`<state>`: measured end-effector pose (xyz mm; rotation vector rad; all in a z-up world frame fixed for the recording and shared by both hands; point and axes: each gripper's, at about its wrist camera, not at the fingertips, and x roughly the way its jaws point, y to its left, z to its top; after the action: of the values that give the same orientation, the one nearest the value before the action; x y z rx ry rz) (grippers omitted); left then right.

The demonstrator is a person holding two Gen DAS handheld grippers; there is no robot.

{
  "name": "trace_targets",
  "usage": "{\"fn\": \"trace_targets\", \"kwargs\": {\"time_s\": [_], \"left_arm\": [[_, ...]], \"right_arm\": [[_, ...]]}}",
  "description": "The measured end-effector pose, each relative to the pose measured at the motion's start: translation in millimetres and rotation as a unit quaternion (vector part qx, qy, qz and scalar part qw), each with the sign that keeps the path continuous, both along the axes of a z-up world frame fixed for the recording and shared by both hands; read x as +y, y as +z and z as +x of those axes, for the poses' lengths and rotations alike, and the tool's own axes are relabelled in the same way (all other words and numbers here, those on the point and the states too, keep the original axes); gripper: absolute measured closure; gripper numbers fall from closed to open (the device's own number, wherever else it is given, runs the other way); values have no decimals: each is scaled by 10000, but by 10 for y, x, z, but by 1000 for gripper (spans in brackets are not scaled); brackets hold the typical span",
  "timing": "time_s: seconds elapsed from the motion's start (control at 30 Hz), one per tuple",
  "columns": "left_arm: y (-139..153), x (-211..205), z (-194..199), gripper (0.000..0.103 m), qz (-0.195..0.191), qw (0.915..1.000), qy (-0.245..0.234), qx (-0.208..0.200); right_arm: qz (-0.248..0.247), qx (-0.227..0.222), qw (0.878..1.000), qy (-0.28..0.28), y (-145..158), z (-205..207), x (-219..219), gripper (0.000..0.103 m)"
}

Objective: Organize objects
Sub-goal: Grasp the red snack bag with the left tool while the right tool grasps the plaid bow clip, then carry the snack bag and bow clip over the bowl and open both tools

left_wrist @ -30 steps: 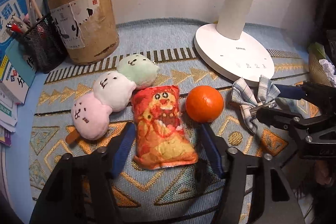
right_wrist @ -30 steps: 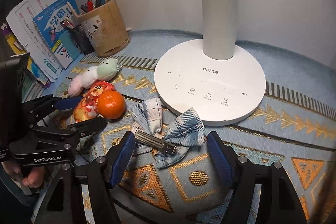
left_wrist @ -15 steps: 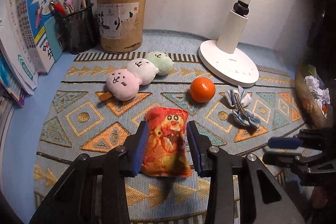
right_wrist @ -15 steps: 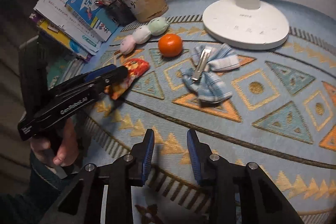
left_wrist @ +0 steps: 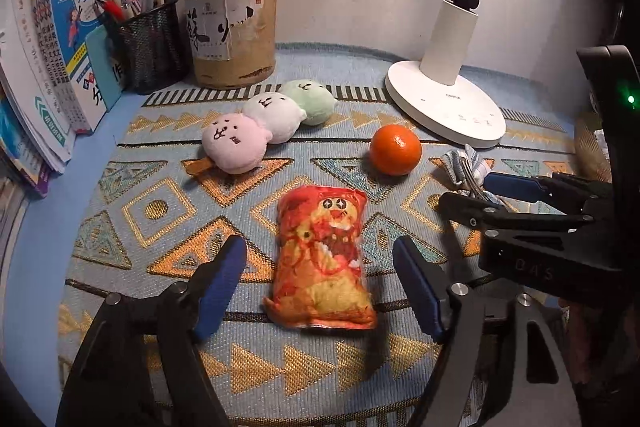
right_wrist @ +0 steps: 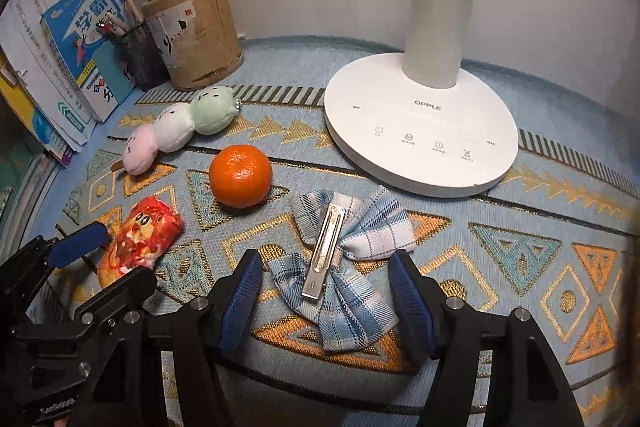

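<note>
A red-orange snack-bag plush (left_wrist: 324, 259) lies on the patterned mat between the fingers of my open left gripper (left_wrist: 320, 279), not touched. It also shows in the right wrist view (right_wrist: 140, 239). A blue plaid bow hair clip (right_wrist: 340, 259), metal clip side up, lies between the fingers of my open right gripper (right_wrist: 326, 297). An orange (left_wrist: 395, 149) sits between the two items and also shows in the right wrist view (right_wrist: 241, 175). A pink, white and green dango plush (left_wrist: 268, 123) lies behind.
A white desk lamp base (right_wrist: 420, 131) stands at the back right. A cardboard pen pot (left_wrist: 230, 31) and a black mesh pen cup (left_wrist: 148, 43) stand at the back left beside leaning books (left_wrist: 60, 39). A woven basket (left_wrist: 592, 151) sits at the far right.
My left gripper has opened and let go of the snack-bag plush, which now lies on the mat. My right gripper has opened and moved forward around the bow clip.
</note>
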<state>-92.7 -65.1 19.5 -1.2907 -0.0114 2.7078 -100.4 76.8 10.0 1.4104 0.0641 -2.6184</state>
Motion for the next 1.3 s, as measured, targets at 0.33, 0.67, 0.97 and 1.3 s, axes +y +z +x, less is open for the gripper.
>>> {"fn": "trace_targets", "kwargs": {"time_s": [0.33, 0.67, 0.97, 1.3], "left_arm": [[-10, 117, 111, 72, -302, 9995, -117, -36], [716, 695, 598, 72, 341, 9942, -765, 668], [1435, 1707, 760, 72, 783, 9745, -1628, 1332], [1575, 2922, 579, 72, 1273, 9523, -2456, 1289]], "right_arm": [[-201, 241, 9982, 516, 105, 385, -49, 82], [-439, 961, 9939, 312, 798, 1260, 536, 82], [-445, 2001, 9765, -668, 1601, 1846, 1637, 82], [-637, 2228, 9450, -2308, 1763, 2138, 3061, 82]]}}
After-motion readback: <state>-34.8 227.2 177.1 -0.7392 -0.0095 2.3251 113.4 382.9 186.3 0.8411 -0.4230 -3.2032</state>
